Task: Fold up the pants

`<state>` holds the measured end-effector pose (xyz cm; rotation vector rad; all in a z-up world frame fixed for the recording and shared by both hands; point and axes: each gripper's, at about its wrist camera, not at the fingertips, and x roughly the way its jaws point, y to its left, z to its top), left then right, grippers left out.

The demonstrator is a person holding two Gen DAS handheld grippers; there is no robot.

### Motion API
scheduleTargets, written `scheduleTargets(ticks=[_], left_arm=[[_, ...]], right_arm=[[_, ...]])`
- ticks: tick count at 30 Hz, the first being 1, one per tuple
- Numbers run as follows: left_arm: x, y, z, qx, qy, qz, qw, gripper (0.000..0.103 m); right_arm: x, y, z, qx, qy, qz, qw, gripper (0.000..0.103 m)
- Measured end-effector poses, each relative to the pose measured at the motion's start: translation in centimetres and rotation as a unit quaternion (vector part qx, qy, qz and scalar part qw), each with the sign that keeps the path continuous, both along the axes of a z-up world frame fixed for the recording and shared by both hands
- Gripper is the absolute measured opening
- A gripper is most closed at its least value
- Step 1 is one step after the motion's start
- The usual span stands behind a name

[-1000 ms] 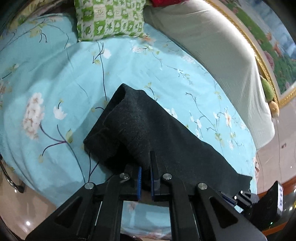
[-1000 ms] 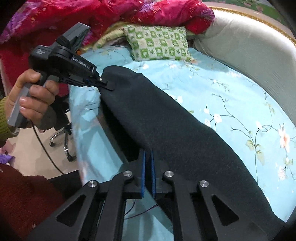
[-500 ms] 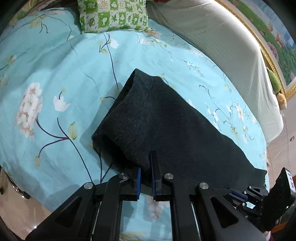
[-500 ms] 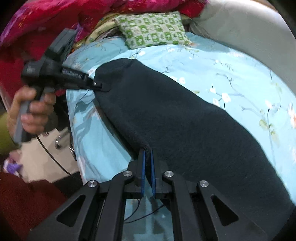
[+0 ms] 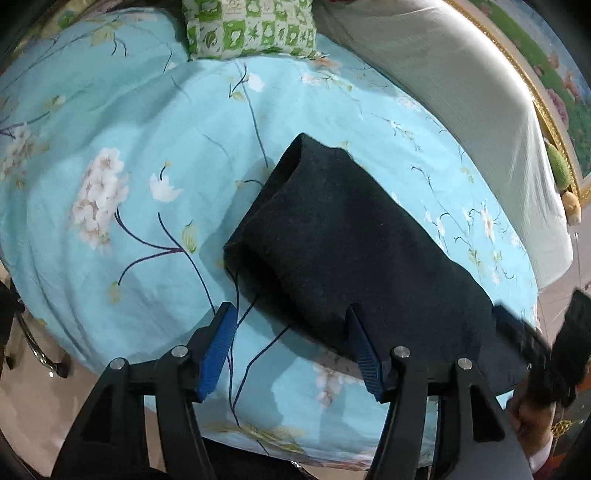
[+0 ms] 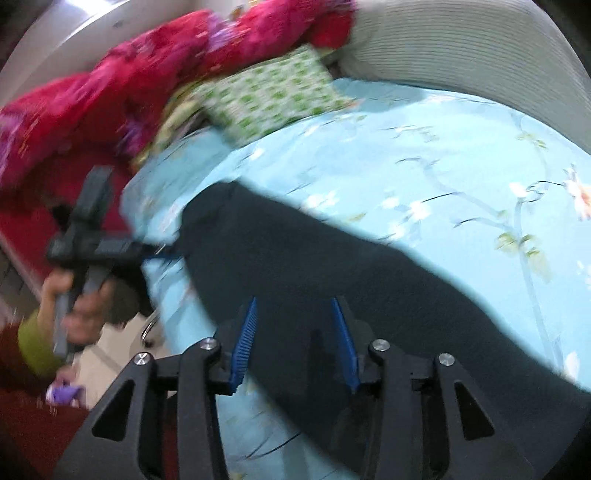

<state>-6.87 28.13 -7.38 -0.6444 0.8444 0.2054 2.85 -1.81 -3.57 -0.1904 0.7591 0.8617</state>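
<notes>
From the left wrist view, the left gripper (image 5: 290, 334) has its blue-padded fingers (image 5: 218, 347) spread wide and holding nothing. One finger hangs over the bare sheet, the other sits at the near edge of the pants (image 5: 354, 251). The dark pants lie folded in a long band on the bed (image 5: 110, 122), running from the middle of its light blue flowered sheet toward the lower right edge. Their far end shows a doubled layer. A green and white checked pillow (image 5: 251, 29) rests at the head of the bed, well apart from the pants, with a pale ribbed cushion (image 5: 461, 92) along the right side. The right gripper (image 5: 569, 350) shows blurred at the right edge.

From the right wrist view, which is smeared by motion, the right gripper (image 6: 295, 339) also has its fingers (image 6: 245, 339) wide apart and empty, above the near part of the pants (image 6: 332, 269). The left gripper (image 6: 162, 251) is at the far end of the pants, seemingly just beside the cloth. A crumpled red blanket (image 6: 147, 85) is heaped behind the pillow (image 6: 273, 92).
</notes>
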Motion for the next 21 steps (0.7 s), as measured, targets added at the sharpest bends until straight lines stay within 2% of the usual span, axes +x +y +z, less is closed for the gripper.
scheduleTargets(ticks=[3, 7, 12, 15, 16, 18, 19, 20, 21], left_arm=[[0.3, 0.4, -0.2, -0.017, 0.001, 0.002, 0.9999, 0.062], [0.8, 1.7, -0.9, -0.053, -0.002, 0.013, 0.9985, 0.062], [2.0, 2.9, -1.4, -0.084, -0.007, 0.022, 0.9962, 0.061], [2.7, 3.2, -1.5, -0.09, -0.012, 0.03, 0.9954, 0.058], [3.0, 3.2, -1.4, -0.085, -0.014, 0.033, 0.9958, 0.047], [3.6, 2.8, -1.2, -0.068, -0.011, 0.031, 0.9971, 0.036], [3.7, 2.7, -1.0, -0.065, -0.015, 0.027, 0.9974, 0.026], [3.7, 2.6, -0.7, -0.065, -0.02, 0.021, 0.9975, 0.023], [3.4, 2.3, 0.0, -0.056, -0.031, 0.015, 0.9978, 0.02]], right_arm=[[4.3, -0.4, 0.1, 0.01, 0.024, -0.028, 0.999, 0.043], [8.7, 0.7, -1.0, -0.027, 0.055, -0.045, 0.997, 0.043], [12.4, 2.6, -3.0, -0.053, 0.124, -0.024, 0.991, 0.043], [13.2, 2.6, -3.7, -0.041, 0.15, -0.013, 0.988, 0.043], [13.5, 2.6, -3.8, -0.033, 0.16, -0.012, 0.986, 0.041], [13.2, 2.4, -3.7, -0.032, 0.162, -0.011, 0.986, 0.018], [13.0, 2.5, -3.7, -0.034, 0.162, -0.009, 0.986, 0.016], [12.7, 2.4, -3.6, -0.033, 0.156, -0.006, 0.987, 0.01], [12.3, 2.3, -3.2, -0.033, 0.148, -0.004, 0.988, 0.008]])
